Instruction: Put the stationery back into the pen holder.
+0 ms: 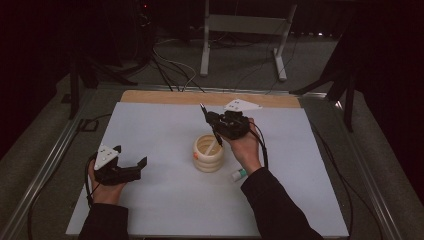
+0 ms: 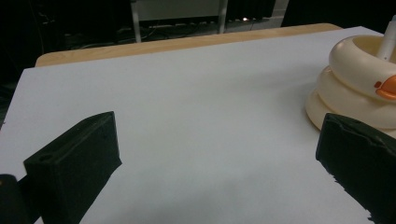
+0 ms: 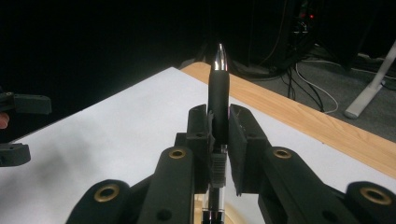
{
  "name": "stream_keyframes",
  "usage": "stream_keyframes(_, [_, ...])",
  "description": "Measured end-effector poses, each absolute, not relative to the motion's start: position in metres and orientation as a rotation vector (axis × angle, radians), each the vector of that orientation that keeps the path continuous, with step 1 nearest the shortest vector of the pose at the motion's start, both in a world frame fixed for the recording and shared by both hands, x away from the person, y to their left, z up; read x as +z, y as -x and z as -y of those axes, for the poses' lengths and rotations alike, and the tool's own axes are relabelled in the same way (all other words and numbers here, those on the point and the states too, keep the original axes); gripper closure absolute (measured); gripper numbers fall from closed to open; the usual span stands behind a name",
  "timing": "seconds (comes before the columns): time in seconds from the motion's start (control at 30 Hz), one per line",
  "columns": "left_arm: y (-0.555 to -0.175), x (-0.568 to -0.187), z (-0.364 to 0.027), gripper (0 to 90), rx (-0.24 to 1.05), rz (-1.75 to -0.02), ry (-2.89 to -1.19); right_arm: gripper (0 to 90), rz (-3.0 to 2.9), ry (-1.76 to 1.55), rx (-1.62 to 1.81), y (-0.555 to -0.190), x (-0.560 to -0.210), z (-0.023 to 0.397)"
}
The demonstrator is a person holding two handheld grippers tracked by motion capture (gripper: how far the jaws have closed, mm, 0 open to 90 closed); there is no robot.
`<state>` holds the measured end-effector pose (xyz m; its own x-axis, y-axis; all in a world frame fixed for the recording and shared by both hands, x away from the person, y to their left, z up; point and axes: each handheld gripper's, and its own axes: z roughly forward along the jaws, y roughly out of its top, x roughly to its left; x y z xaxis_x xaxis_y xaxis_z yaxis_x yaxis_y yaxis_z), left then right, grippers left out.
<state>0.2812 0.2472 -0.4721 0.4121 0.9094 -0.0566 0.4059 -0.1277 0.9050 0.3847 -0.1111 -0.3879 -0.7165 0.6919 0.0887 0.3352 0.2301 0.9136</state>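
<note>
Two grippers are being held over the white sheet [image 1: 165,200] that is covering the table. Nearest to the person, the left gripper [image 1: 141,166] is being kept low beside the sheet's left part with its jaws spread wide and nothing between them; in the left gripper view bare white surface is being framed by them. Just beyond, near the person's right wrist, a small white tube with a green end [image 1: 239,174] is lying on the sheet. Next to it, at the middle of the sheet, a cream ringed holder [image 1: 208,159] with an orange mark is standing, and a white stick [image 2: 387,41] is being held upright inside it. Farther off, above the holder's far rim, the right gripper [image 1: 209,118] is being held closed on a black pen [image 3: 218,105], whose silver tip is being pointed away toward the wooden table edge [image 1: 150,96].
</note>
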Motion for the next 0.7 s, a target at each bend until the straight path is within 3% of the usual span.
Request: stream_keyframes(0.7, [-0.282,-0.474,-0.248,0.0,0.659,-1.160,-1.717,80.1,-2.173,-0.951,1.533,-0.388,-0.403,0.095])
